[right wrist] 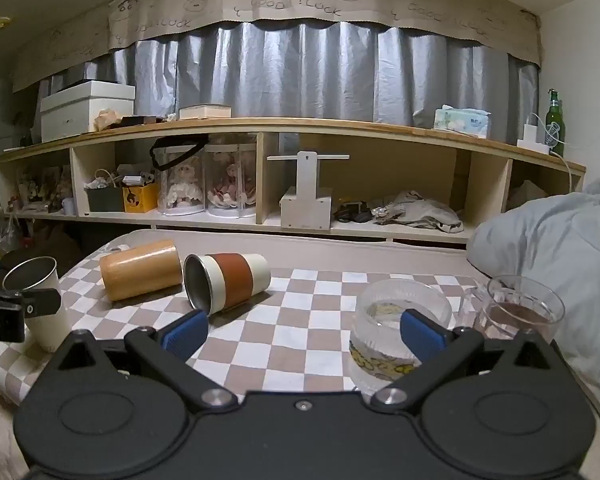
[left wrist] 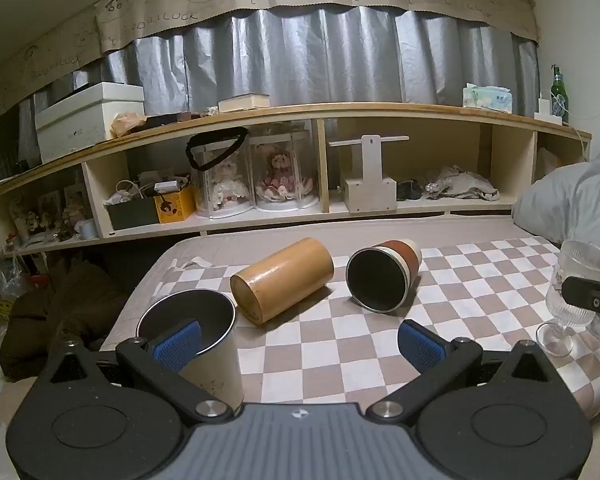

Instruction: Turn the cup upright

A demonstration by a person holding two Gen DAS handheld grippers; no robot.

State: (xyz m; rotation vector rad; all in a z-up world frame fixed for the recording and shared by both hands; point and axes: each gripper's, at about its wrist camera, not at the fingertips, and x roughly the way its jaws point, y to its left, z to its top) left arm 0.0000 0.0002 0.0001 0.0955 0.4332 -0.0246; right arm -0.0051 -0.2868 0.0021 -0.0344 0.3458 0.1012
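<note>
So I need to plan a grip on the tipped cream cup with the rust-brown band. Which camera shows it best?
The right wrist view: the tipped cream cup with the rust-brown band lies side-on, showing band, wall and metal rim. The left wrist view looks mostly into its dark mouth, so the side is foreshortened.
</note>
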